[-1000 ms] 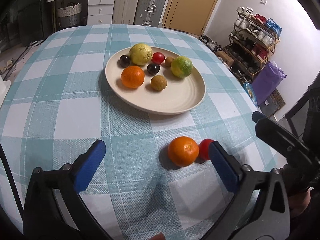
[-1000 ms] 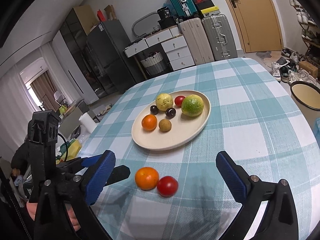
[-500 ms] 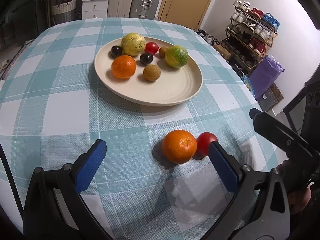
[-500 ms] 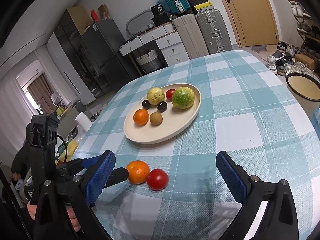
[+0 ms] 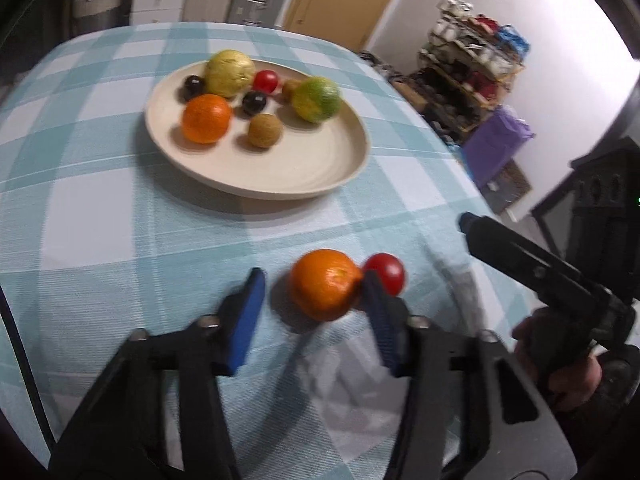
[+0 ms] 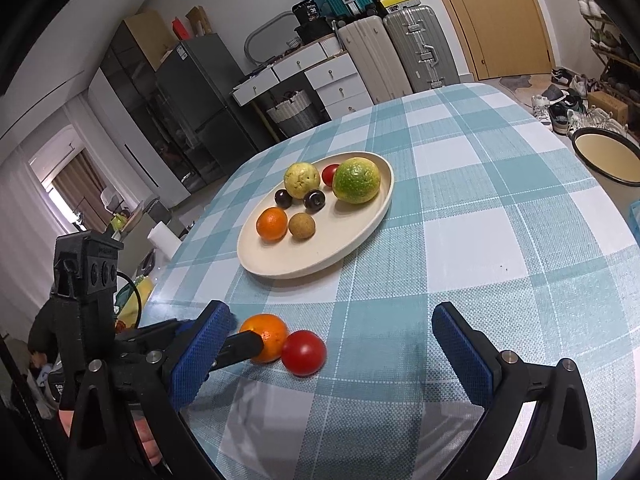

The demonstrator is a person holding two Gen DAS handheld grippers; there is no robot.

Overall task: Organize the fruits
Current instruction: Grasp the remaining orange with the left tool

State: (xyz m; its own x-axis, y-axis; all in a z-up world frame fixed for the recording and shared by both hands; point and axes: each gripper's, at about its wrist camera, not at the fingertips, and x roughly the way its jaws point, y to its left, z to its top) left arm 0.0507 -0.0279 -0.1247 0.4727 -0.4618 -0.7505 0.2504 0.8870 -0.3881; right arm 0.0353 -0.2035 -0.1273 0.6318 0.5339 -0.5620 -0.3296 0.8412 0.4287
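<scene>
My left hand-held gripper [image 5: 310,294] brackets the loose orange [image 5: 325,290], unclosed; I should squeeze centrally, sparing the touching tomato [image 5: 385,273].

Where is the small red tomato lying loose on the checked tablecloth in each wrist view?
Left wrist view: the small red tomato sits right of centre, behind the left gripper's right finger, touching the loose orange.
Right wrist view: it lies low and left of centre, right of that orange.
Shared landmark: the round cream plate of fruit beyond both.
</scene>
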